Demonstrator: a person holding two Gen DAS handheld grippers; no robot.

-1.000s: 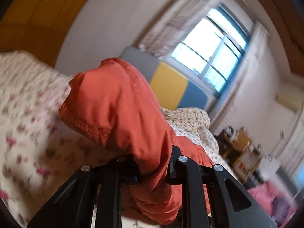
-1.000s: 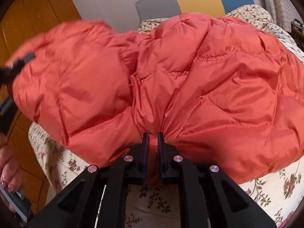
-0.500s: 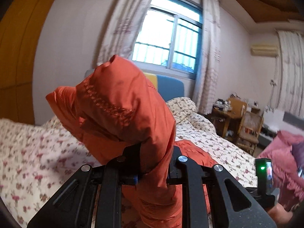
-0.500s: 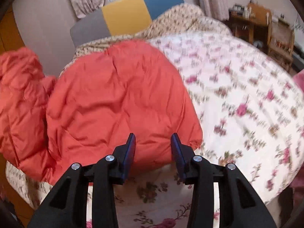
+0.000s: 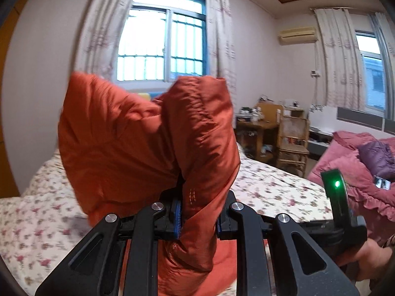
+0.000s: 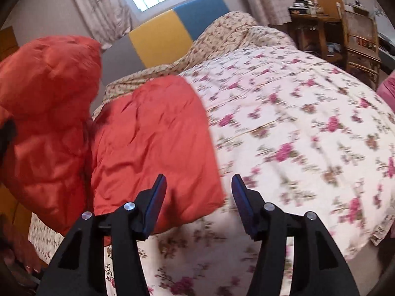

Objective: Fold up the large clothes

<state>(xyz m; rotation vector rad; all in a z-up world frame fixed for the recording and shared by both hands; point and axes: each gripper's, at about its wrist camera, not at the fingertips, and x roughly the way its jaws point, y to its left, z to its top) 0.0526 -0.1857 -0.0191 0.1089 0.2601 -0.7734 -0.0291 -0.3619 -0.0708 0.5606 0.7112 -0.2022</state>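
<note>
- The left gripper [image 5: 198, 218] is pinched tight on a bunch of the orange puffy jacket [image 5: 148, 145]. The cloth sticks up above its jaws like a big lump and hangs down below them too.
- The right gripper [image 6: 198, 192] has just been opening its jaws. They stand apart now, and nothing is pressed between them.
- In the right wrist view, part of the jacket [image 6: 153, 143] lies flat on the near left side of the bed [image 6: 296, 128]. Another part is lifted up at the far left.
- The bed has a cover with pink flowers on it.
- At the far end of the bed is a headboard [image 6: 172, 37] in grey, yellow and blue.
- A window [image 5: 163, 39] with curtains is on the far wall.
</note>
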